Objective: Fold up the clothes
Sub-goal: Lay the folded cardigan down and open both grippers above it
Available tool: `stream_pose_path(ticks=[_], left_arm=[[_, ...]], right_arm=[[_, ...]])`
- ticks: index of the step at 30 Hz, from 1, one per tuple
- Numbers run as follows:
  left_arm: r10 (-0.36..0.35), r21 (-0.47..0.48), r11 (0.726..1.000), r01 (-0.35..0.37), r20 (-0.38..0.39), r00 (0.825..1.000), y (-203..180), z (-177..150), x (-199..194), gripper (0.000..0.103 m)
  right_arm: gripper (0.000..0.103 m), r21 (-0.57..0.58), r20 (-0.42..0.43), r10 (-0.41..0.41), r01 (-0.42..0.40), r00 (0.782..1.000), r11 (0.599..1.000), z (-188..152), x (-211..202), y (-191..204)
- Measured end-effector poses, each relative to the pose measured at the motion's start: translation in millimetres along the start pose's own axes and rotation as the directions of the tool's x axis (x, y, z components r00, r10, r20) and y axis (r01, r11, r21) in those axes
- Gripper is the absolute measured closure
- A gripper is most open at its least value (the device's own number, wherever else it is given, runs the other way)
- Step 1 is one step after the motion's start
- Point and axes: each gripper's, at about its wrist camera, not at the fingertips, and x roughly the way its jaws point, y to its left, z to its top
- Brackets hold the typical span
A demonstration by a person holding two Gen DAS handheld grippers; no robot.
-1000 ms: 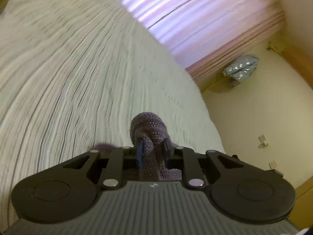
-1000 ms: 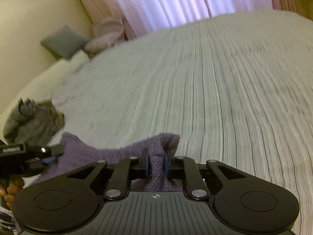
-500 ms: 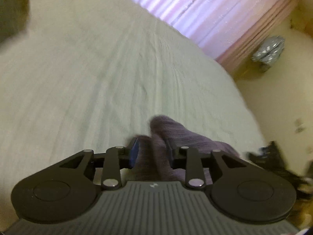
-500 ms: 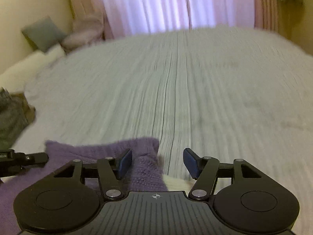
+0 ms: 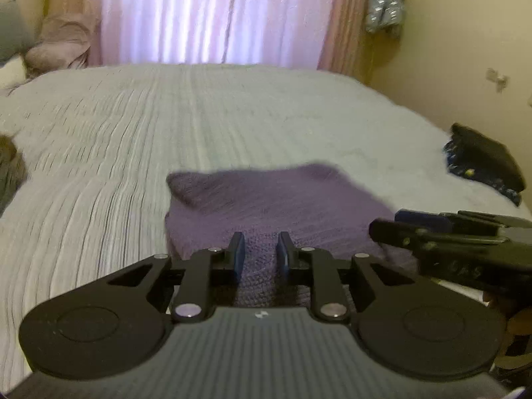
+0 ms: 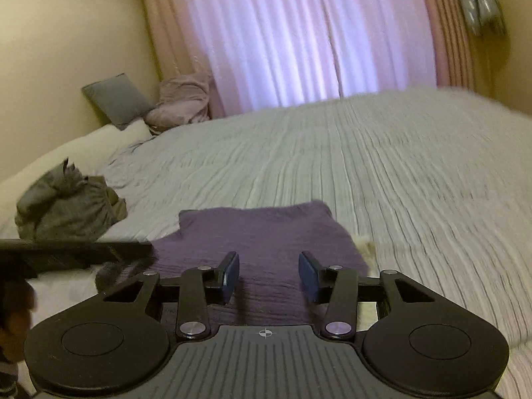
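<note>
Between and just beyond the blue-padded fingers of the left gripper [image 5: 258, 249] lies the purple knitted garment [image 5: 272, 199], folded flat on the bed; the fingers stand a little apart over its near edge with nothing pinched between them, though whether the pads brush the knit cannot be told. The right gripper [image 6: 268, 272] has its fingers spread wide, released, with the same purple knitted garment [image 6: 262, 232] flat beneath and ahead of them. A small cream-white scrap of fabric [image 6: 365, 246] peeks out just beyond the right finger at the garment's edge. To the right of the left fingers the other black gripper [image 5: 449, 239] reaches in, level with the garment's side. The grey-white ribbed bedspread [image 5: 116, 153] runs on from the fingertips to the far wall. Left of the right fingers, further off, sits a crumpled grey-brown heap of clothing [image 6: 66, 199]; right of the left fingers, near the bed's edge, lies a dark navy patterned bundle [image 5: 482, 163]. Beyond, by the cream wall, rest a grey square cushion [image 6: 116, 99] and a mauve rumpled pillow [image 6: 183, 99]. Farthest stand the pink pleated curtains [image 6: 299, 33], lit from behind, and a silvery foil object [image 5: 385, 3] hanging on the wall. No writing can be read.
</note>
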Motion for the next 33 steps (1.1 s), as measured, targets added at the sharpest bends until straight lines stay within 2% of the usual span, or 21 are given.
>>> stream_pose_path(ticks=[2,5,11,16,18,21,24,26,30,33], left_arm=[[0.004,-0.029,1.000,-0.005,-0.022,1.000,1.4,-17.5,6.4,0.082],[0.031,-0.025,0.999,-0.031,0.001,1.000,-3.6,-24.9,5.8,0.082],[0.068,-0.032,0.997,-0.068,-0.002,0.998,1.1,-18.7,26.8,0.081],[0.020,-0.110,0.994,-0.016,0.039,0.999,3.5,-12.3,-7.1,0.084],[0.004,-0.159,0.987,0.008,0.080,0.997,5.6,-8.7,-27.3,0.089],[0.018,-0.125,0.992,-0.008,0.077,0.997,-1.4,-11.7,-33.5,0.089],[0.039,-0.092,0.995,-0.032,0.072,0.997,-8.2,-15.5,-37.6,0.086],[0.089,-0.087,0.993,-0.083,0.060,0.994,-9.2,-25.5,-27.8,0.083],[0.097,-0.116,0.989,-0.089,0.058,0.994,-3.6,-40.3,-22.0,0.082],[0.086,-0.138,0.987,-0.078,0.054,0.995,1.8,-45.9,-16.9,0.082]], right_arm=[[0.058,-0.041,-0.058,-0.018,0.015,0.998,0.999,-13.6,17.3,3.0],[0.058,-0.068,-0.114,-0.018,0.010,0.993,0.998,-33.8,32.1,1.7],[0.058,-0.026,-0.127,-0.012,0.009,0.992,1.000,-28.9,37.2,-1.6],[0.058,0.012,-0.134,-0.007,0.009,0.991,1.000,-23.2,40.5,-4.4],[0.058,0.103,-0.084,0.017,-0.008,0.996,0.995,-17.1,20.8,-13.6],[0.058,0.133,-0.010,0.010,-0.009,1.000,0.991,-8.7,-4.7,-12.9],[0.058,0.083,-0.012,0.008,-0.007,1.000,0.997,-9.7,-6.5,0.6],[0.058,0.039,-0.035,-0.001,0.003,0.999,0.999,-18.6,-0.3,13.2],[0.058,-0.152,-0.037,-0.087,0.080,0.996,0.985,-40.5,9.9,44.2],[0.058,-0.230,-0.048,-0.109,0.095,0.993,0.968,-48.0,18.3,54.0]])
